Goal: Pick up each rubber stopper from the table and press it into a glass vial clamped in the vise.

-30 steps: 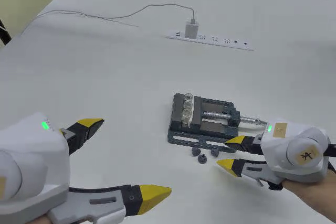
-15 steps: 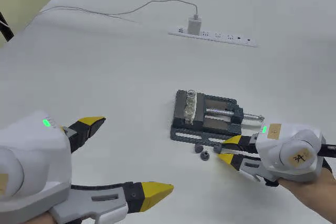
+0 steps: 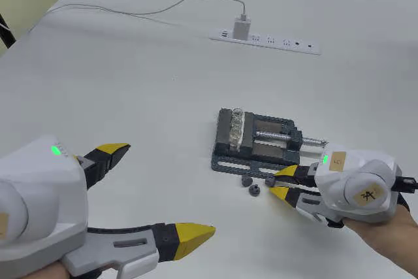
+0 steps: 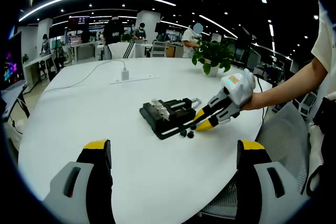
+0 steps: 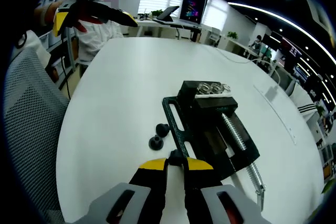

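Observation:
A dark vise [image 3: 261,151] holds a row of clear glass vials [image 3: 236,125] in its jaws. In front of it, two grey rubber stoppers [image 3: 247,180] [image 3: 253,191] lie loose on the white table [image 3: 130,83]. My right gripper [image 3: 281,182] rests low at the vise's near edge, its yellow tips closed around a third stopper [image 5: 176,156]. In the right gripper view, the right gripper [image 5: 176,165] shows only a narrow gap, with the two loose stoppers [image 5: 162,128] just ahead and the vials [image 5: 210,87] beyond. My left gripper [image 3: 157,193] hovers wide open at the lower left, holding nothing.
A white power strip [image 3: 268,42] with a plugged charger [image 3: 241,29] and a trailing cable lies at the far side of the table. The vise's screw handle [image 3: 313,140] sticks out to the right. A mesh chair [image 5: 31,129] stands at the table's edge.
My right gripper has moved in toward the stoppers in front of the vise, and its jaws have narrowed around one. The left gripper has stayed open in place.

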### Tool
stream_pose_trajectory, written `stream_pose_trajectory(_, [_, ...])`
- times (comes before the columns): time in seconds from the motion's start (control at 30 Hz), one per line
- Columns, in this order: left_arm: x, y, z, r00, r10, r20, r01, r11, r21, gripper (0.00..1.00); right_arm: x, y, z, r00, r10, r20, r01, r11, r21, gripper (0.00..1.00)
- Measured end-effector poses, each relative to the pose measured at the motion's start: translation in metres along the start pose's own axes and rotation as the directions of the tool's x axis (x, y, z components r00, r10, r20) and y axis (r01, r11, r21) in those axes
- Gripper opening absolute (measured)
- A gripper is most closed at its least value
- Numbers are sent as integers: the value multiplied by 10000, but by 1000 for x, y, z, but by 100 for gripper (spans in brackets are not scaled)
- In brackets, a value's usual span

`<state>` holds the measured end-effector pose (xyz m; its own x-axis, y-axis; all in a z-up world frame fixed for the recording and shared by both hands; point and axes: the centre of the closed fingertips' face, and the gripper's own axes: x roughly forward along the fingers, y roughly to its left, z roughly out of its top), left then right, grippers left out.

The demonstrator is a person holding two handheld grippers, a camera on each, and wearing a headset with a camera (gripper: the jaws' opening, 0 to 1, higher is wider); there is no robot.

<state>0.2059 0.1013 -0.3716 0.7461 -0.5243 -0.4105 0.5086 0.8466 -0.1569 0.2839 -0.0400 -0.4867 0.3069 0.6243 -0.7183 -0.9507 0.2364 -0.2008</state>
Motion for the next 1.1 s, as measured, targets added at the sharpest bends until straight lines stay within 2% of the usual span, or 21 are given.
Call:
stream_pose_trajectory(0.13, [1,0,-1,10000,-20,-22,20,10000,8,99,0,-1,0,10000,11,16,-11,10000,92,8])
stream_pose_trajectory(0.27, [2,0,-1,10000,-47,-34,47,10000,22,98,-3,-1,5,9995,145,271,-163,9976,680,8])
stream_pose_trajectory(0.33, [2,-1,-2,9999,-103,-50,103,9999,47,94,-7,-1,8,9993,153,350,-178,9972,726,8])
stream_pose_trajectory(0.43, [2,-1,-2,9999,-125,-71,126,9998,149,95,-15,-4,15,9987,-39,515,5,9979,646,8])
stream_pose_trajectory(0.5, [1,-2,-2,9998,-171,-102,173,9996,221,94,-20,-3,18,9983,47,580,-98,9962,866,8])
stream_pose_trajectory(0.67, [0,-2,-5,9996,-238,-178,244,9991,346,94,-35,0,28,9978,59,661,-98,9982,590,7])
stream_pose_trajectory(0.93, [8,-7,-5,9973,-624,-380,655,9940,881,94,-62,11,49,9971,528,551,-522,9986,-126,7])
stream_pose_trajectory(1.0, [12,-10,-6,9959,-776,-467,823,9904,1111,94,-69,14,54,9965,667,512,-653,9975,-270,7])
stream_pose_trajectory(1.07, [16,-13,-10,9919,-931,-860,1078,9765,1864,93,-75,18,59,9962,778,404,-753,9954,-593,7])
stream_pose_trajectory(1.1, [18,-17,-10,9900,-1077,-907,1237,9732,1938,93,-78,18,60,9965,750,374,-722,9949,-703,7])
